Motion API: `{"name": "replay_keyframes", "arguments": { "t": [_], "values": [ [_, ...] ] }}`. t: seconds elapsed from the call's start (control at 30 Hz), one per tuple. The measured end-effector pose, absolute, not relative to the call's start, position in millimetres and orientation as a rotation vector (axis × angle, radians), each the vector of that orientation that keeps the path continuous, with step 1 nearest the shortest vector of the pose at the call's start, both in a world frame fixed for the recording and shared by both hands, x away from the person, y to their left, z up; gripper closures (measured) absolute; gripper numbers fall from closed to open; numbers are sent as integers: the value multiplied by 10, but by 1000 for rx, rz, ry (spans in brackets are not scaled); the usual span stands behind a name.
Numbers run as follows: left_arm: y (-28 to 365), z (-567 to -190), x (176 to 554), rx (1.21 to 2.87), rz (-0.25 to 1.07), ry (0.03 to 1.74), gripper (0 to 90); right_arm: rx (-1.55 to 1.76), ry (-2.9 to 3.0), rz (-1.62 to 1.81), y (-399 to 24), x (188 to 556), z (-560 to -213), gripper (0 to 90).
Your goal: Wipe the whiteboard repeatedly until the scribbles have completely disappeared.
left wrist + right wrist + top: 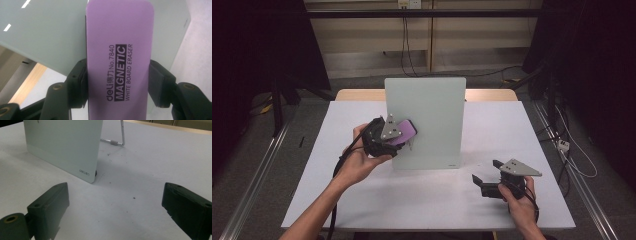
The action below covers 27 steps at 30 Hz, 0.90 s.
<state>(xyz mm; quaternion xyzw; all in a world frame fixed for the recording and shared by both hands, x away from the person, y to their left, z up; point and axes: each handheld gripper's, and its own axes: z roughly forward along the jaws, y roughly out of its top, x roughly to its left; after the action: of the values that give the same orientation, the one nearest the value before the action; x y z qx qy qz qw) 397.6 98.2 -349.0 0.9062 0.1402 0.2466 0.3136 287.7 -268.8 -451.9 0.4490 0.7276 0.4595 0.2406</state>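
The left gripper [404, 136] is clamped on a purple whiteboard eraser [403, 132]; in the left gripper view both black jaws press against the long edges of the eraser [120, 60], whose face carries dark lettering reading "MAGNETIC WHITE BOARD ERASER". In the high view that gripper sits at about nine o'clock of the table's middle, raised off the surface, and the eraser lies over the left part of the pale glass board [427, 120]; whether the eraser touches the board cannot be told. The left hand [359, 160] wraps the gripper's body from below, with the cable trailing down along the forearm.

The board stands propped near the centre of the white table [492, 200], tilted back, its lower edge on the tabletop. In the right gripper view its lower corner [86, 172] bears a small printed mark, and a thin metal stand [117, 140] props it from behind.

The right gripper [484, 182] rests at about four o'clock, low on the table and well apart from the board. Its jaws stand wide apart with bare tabletop between them, pointing toward the board's lower right corner. The right hand [519, 197] grips it from behind.

No container stands on the table.
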Motion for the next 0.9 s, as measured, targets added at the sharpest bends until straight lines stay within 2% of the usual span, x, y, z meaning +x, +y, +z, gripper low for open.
{"name": "replay_keyframes", "arguments": {
  "t": [0.43,0.6,0.9],
  "values": [
    [903,-3700,3895,2435,613,316,411,1229,1987,1258,-2686,2876,-4517,72],
    [865,-3769,3856,2478,635,279,412,1230,1986,1258,-2689,2877,-4518,71],
    [817,-3870,3834,2504,582,258,412,1229,1986,1259,-2689,2875,-4516,71]
  ]
}}
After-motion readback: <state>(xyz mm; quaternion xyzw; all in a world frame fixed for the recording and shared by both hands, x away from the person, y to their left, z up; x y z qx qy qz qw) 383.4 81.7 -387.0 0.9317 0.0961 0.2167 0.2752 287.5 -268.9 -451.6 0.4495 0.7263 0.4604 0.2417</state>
